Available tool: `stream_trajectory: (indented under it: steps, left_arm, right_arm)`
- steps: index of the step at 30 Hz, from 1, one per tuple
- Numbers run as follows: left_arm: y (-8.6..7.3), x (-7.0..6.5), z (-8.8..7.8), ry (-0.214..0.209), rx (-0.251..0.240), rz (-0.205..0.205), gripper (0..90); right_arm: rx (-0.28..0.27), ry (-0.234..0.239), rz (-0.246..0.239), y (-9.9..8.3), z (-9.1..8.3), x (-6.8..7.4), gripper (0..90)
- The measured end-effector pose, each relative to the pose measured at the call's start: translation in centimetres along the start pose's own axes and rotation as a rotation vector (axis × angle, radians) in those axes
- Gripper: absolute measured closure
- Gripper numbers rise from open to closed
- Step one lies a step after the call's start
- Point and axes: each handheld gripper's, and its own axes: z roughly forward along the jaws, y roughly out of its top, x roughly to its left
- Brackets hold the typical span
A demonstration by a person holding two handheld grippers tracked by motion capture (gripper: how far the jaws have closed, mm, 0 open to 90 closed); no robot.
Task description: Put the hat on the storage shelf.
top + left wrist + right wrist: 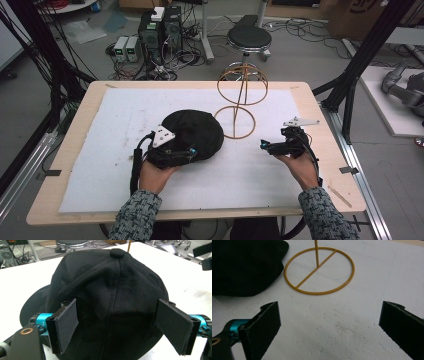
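So the left gripper (120, 326) has its jaws spread around the back of the black cap (107, 290), probably lining up a grab, while the right gripper (329, 327) waits wide apart near the wire stand (319, 270).

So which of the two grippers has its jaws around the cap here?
The left gripper: its open jaws straddle the back of the black cap. The right gripper hangs open over bare white mat, short of the wire stand.

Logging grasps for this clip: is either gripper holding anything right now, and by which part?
Nothing is held. The left gripper is open, jaws either side of the black cap's rear. The right gripper is open above the white mat.
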Motion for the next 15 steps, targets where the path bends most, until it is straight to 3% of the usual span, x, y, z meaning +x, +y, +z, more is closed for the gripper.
stream_trajectory:
  steps: [8, 15]
  left_arm:
    - [-0.4, -0.3, 0.8, 0.019, 0.006, 0.019, 25.1]
    - [-0.6, 0.0, 1.4, 0.028, 0.017, 0.027, 37.2]
  right_arm:
    - [0.001, 0.005, 0.003, 0.0, 0.0, 0.1, 3.4]
    - [0.0, 0.003, 0.003, 0.0, -0.1, 0.0, 3.4]
